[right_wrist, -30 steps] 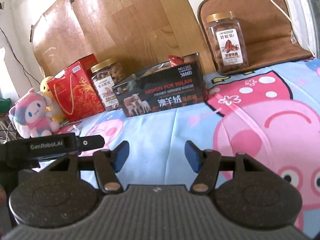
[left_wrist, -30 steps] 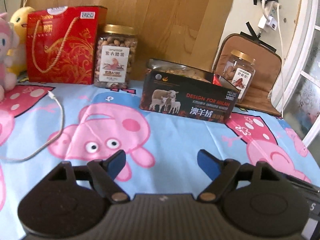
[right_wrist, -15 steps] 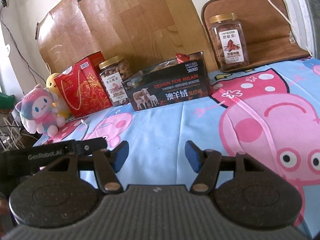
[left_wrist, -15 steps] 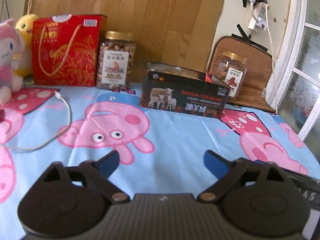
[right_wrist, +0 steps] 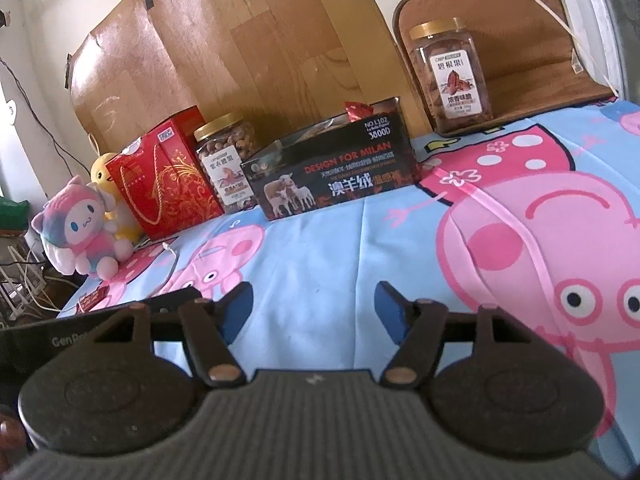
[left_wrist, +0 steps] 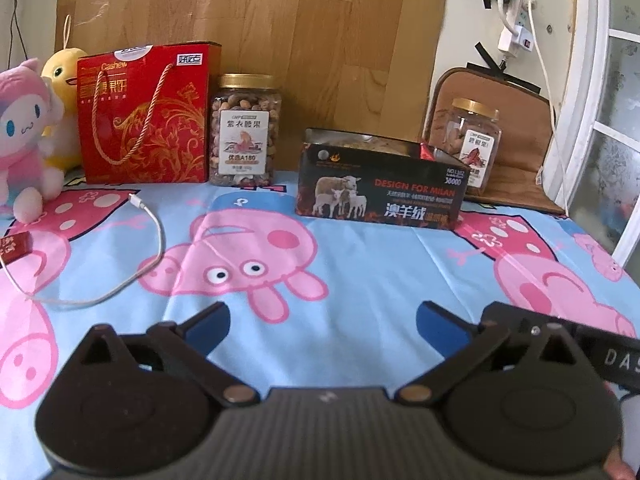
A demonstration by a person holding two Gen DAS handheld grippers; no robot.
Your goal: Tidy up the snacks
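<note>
Both claws hang empty above the cartoon-pig bedsheet [left_wrist: 360, 248]: the left gripper [left_wrist: 322, 326] has its blue pads spreading wide with nothing but cloth between them, and the right gripper [right_wrist: 314, 312] is also easing apart over bare sheet. The snacks stand well ahead of them, in a row along the wooden board: a red cashew gift bag [left_wrist: 146, 114], a gold-lidded jar of nuts [left_wrist: 246, 130] just beside it, an open black carton [left_wrist: 380, 184] with packets inside, and a second nut jar [right_wrist: 450, 76] apart from the rest on a brown cushion [right_wrist: 532, 40]. That last jar looks the riskiest to me; it sits on soft padding, so a nudge from one pad before the other lands could tip it. The clear jars look smooth and heavy, and a pinch taken low or off-centre might let one twist or slide. A white charging cable [left_wrist: 148, 248] trails across the sheet on the left, with a small red packet [left_wrist: 14, 246] near it, and a low sweep could drag either along. Plush toys [left_wrist: 24, 136] crowd the bag's far side.
</note>
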